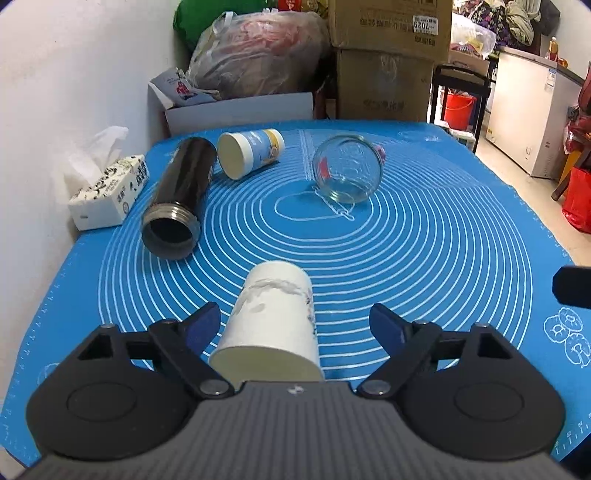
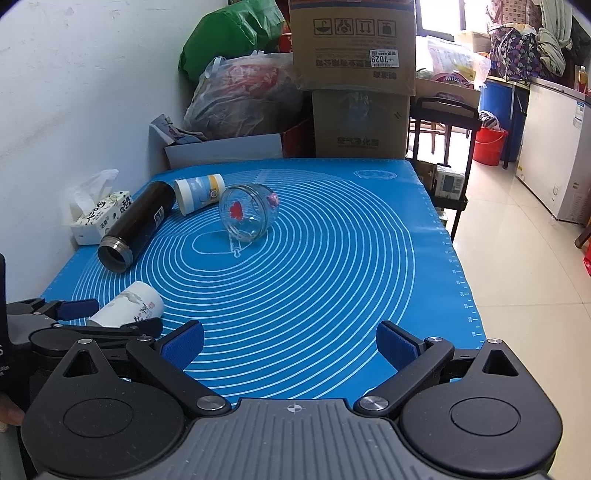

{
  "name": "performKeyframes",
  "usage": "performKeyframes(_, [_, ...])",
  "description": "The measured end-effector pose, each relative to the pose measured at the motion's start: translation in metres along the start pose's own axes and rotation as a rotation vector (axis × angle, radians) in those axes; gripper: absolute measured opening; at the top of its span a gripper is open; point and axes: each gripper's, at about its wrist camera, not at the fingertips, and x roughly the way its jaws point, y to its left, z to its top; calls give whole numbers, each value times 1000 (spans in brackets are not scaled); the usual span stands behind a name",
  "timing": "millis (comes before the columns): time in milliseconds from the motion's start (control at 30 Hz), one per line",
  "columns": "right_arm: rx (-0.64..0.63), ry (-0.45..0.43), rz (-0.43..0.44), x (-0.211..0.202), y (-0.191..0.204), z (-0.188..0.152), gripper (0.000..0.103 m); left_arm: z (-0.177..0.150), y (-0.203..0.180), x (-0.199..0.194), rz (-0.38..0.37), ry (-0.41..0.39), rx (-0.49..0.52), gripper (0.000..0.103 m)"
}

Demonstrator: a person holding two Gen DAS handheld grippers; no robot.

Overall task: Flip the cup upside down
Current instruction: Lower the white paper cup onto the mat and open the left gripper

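White cup on its side between left tool's spread fingers, right tool apart, empty.

White paper cup: near end hidden behind left hand-held gripper body in left wrist view; whether blue pads touch it cannot be told. In right wrist view cup lower side covered by left hand-held gripper finger. Tissue box print too small to read. Carton label small text unreadable.
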Motion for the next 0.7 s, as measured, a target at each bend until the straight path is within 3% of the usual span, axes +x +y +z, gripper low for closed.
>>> performKeyframes(300, [-18,-3,19,-3,14,7,101,11,21,-27,10,-59,-34,91])
performKeyframes(700, [-73,9,46,6,48,17,101,10,64,-31,48,-61,-99,91])
